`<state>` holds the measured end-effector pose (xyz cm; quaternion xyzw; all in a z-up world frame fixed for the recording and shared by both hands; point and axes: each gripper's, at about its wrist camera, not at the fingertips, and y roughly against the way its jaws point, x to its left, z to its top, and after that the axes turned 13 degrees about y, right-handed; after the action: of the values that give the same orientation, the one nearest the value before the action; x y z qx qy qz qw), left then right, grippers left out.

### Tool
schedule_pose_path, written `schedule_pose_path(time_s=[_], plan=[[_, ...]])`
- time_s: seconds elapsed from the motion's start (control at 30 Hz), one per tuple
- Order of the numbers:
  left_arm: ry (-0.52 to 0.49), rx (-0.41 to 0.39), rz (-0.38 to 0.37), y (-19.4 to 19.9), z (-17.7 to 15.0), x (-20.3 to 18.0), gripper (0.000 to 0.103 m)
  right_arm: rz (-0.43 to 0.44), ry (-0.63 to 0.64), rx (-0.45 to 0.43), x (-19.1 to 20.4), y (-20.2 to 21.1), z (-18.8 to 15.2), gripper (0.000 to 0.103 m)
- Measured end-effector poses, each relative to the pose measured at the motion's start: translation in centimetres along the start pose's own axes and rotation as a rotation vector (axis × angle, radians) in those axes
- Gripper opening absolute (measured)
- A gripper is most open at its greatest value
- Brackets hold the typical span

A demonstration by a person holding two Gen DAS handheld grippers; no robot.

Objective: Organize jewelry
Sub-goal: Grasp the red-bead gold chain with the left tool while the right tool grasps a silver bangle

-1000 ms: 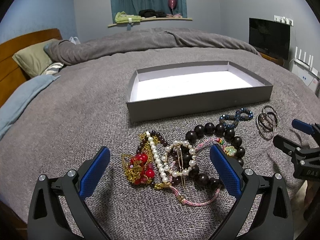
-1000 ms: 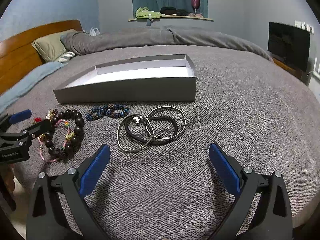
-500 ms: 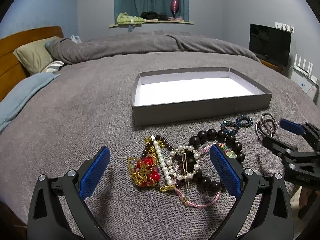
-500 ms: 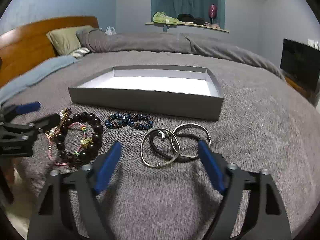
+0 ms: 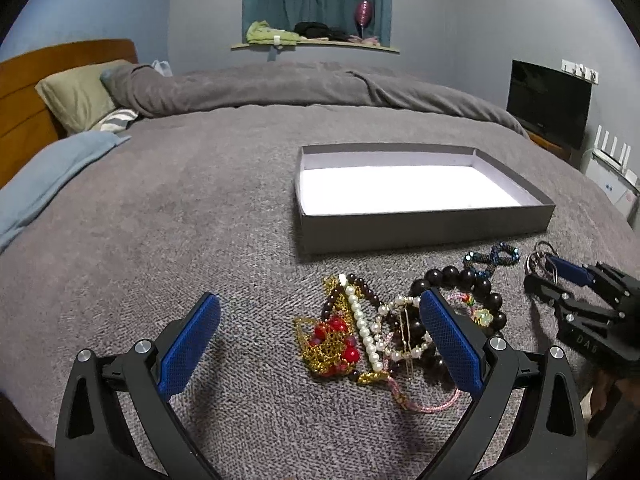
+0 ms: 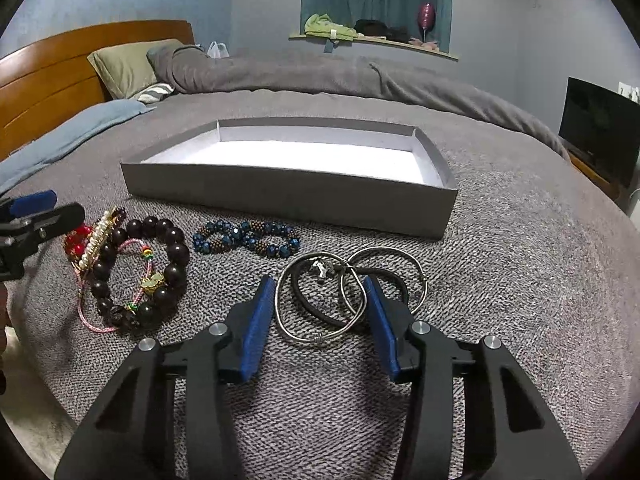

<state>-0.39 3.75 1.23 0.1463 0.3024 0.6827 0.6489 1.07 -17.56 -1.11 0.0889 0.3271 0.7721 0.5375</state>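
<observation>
Right wrist: right gripper (image 6: 318, 312), part-closed but gripping nothing, straddles bangles (image 6: 320, 300); box (image 6: 288, 196) at 12 o'clock. Left gripper (image 5: 320, 344) gapes wide.

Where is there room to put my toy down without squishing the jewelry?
Inside the gray box, which holds nothing, or on the blanket left of it. It's crowded in front of the box: tangled necklaces, blue bracelet, silver bangles.

- A green pillow (image 5: 76, 96) leans on the brown wood headboard (image 5: 24, 96).
- A black TV (image 5: 548, 102) stands on the right.
- A pink balloon (image 5: 363, 12) sits on the window shelf (image 5: 316, 46).
</observation>
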Motion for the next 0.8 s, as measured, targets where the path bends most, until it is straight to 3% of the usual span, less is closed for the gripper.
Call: schedule_pose_path(time_s=[0.33,0.5,0.67,0.8], plan=[[0.016,0.060,-0.058,-0.2,-0.5,1.5,0.097,0.008,-0.036,-0.053,-1.1,1.8,-0.4,0.046],[-0.039,0.043,-0.069,0.7,-0.9,1.2,0.093,0.007,-0.032,-0.069,-1.5,2.4,-0.6,0.046],[-0.108,0.056,-0.065,0.9,-1.1,0.3,0.070,0.013,-0.038,-0.080,-1.6,2.7,-0.5,0.046],[-0.086,0.094,-0.073,0.4,-1.1,0.9,0.058,0.014,-0.035,-0.090,-1.5,2.9,-0.5,0.046]])
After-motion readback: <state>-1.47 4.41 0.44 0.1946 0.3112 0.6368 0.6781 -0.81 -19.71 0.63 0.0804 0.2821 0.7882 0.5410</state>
